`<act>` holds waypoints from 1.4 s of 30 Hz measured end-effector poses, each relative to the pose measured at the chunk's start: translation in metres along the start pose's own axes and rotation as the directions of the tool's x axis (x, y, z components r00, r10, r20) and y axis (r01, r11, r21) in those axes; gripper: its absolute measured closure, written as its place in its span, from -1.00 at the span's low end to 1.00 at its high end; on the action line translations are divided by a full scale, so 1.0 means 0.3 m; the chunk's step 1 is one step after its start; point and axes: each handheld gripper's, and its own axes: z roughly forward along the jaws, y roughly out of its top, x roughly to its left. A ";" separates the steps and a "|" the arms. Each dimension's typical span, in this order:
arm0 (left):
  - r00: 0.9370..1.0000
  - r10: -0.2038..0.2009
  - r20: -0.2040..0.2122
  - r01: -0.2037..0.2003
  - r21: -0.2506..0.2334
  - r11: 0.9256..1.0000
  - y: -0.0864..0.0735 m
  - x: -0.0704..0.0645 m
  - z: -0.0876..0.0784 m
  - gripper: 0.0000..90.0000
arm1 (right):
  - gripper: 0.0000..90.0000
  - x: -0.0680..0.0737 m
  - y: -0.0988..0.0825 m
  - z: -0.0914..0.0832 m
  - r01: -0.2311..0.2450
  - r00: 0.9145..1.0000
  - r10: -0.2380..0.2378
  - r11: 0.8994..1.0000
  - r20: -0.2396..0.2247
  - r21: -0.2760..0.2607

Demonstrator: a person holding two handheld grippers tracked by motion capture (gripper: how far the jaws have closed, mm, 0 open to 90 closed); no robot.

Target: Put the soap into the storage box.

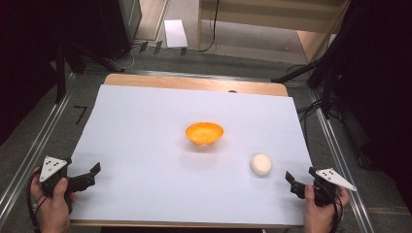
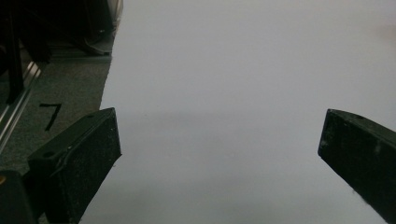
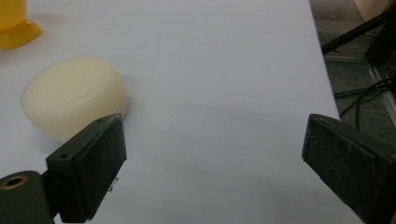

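Orange bowl mid-sheet, cream puck near right hand-held gripper.

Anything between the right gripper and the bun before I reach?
Nothing: only bare white sheet separates the open right gripper from the bun. The right gripper view shows it too, the bun just beyond one jaw.

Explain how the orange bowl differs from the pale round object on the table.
The orange bowl is bright orange and open and hollow on top; the pale round object is cream and looks solid and smooth. The bowl is wider and sits mid-table; the round object lies nearer the right gripper. Both rest untouched on the white sheet.
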 end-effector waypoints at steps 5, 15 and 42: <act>1.000 0.006 -0.006 -0.006 0.011 1.000 0.001 -0.003 0.004 -1.00 | -0.85 0.019 0.003 0.017 0.055 0.998 -0.055 0.997 0.003 0.054; 1.000 0.014 -0.009 -0.014 0.022 1.000 0.002 -0.005 0.008 -1.00 | -0.81 0.049 0.011 0.044 0.092 0.994 -0.085 0.989 -0.063 0.115; 1.000 0.017 -0.004 -0.016 0.045 0.999 0.005 -0.007 0.015 -1.00 | -0.72 0.185 0.066 0.120 0.163 0.976 -0.119 0.954 -0.183 0.253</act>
